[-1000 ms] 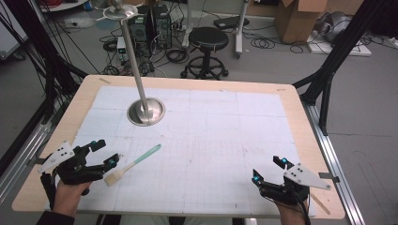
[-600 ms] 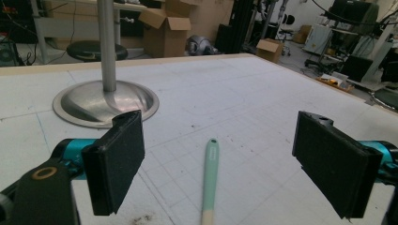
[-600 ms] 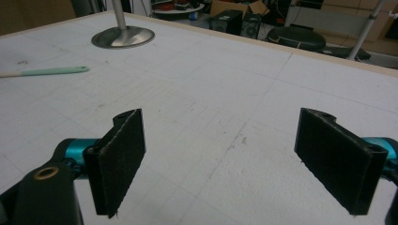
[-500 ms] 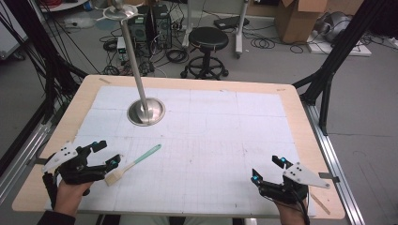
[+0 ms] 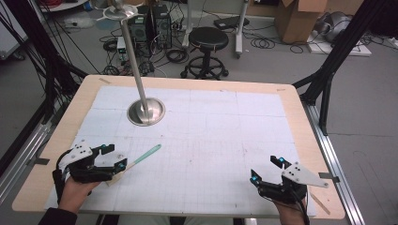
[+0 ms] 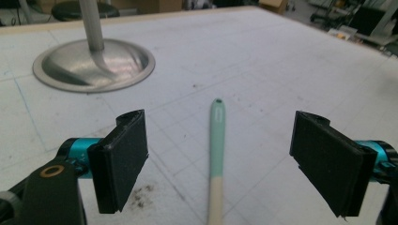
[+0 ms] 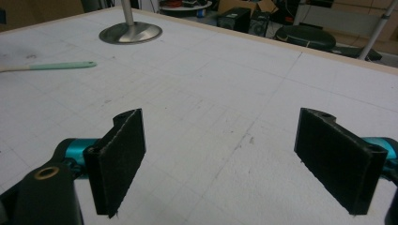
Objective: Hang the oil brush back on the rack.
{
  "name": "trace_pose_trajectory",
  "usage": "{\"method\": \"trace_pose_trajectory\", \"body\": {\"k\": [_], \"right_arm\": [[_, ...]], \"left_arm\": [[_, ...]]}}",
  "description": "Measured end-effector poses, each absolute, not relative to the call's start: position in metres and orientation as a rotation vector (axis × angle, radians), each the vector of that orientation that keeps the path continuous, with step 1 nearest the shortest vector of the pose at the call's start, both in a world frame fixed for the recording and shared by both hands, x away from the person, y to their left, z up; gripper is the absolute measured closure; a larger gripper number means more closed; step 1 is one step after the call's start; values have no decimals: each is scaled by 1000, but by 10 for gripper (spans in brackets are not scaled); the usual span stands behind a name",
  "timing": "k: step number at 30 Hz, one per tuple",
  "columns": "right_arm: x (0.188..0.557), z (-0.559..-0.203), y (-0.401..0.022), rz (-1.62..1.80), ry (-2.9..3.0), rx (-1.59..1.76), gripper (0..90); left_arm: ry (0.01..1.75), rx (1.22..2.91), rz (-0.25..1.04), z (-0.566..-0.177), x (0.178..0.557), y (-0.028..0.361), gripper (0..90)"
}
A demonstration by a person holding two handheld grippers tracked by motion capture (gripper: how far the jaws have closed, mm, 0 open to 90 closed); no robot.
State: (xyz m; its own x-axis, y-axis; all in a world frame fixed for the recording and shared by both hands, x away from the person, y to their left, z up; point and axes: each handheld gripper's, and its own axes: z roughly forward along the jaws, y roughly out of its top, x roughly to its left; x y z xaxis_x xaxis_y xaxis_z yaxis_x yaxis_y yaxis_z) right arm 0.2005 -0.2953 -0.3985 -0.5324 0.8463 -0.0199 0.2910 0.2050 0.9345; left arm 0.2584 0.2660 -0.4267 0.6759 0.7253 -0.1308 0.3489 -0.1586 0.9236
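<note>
Mint-handled brush (image 6: 216,154) flat between left tool's (image 6: 225,164) spread jaws; right tool (image 7: 234,159) agape near table edge (image 5: 328,213).

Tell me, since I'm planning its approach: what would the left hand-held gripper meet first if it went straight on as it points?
The left hand-held gripper is open, and the teal-and-wood brush handle already lies between its jaws, so that comes first. Farther on, left of the line, stands the metal stand base.

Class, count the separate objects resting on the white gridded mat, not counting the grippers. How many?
2: a mint-green-handled stick with a pale wooden end lying front-left by the left gripper, and a round silver metal stand base with pole standing far-left.
</note>
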Motion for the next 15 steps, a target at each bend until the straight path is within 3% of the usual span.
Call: {"method": "trace_pose_trajectory", "body": {"k": [6, 10, 15], "right_arm": [[200, -399, -294, 1314, 1947, 1053, 153], [200, -399, -294, 1315, 1943, 1058, 153], [201, -399, -293, 1306, 1951, 1054, 153]], "left_arm": [[864, 1841, 370, -433, 264, 259, 271], [889, 1882, 340, -438, 268, 254, 268], [901, 1960, 317, -443, 272, 249, 378]]}}
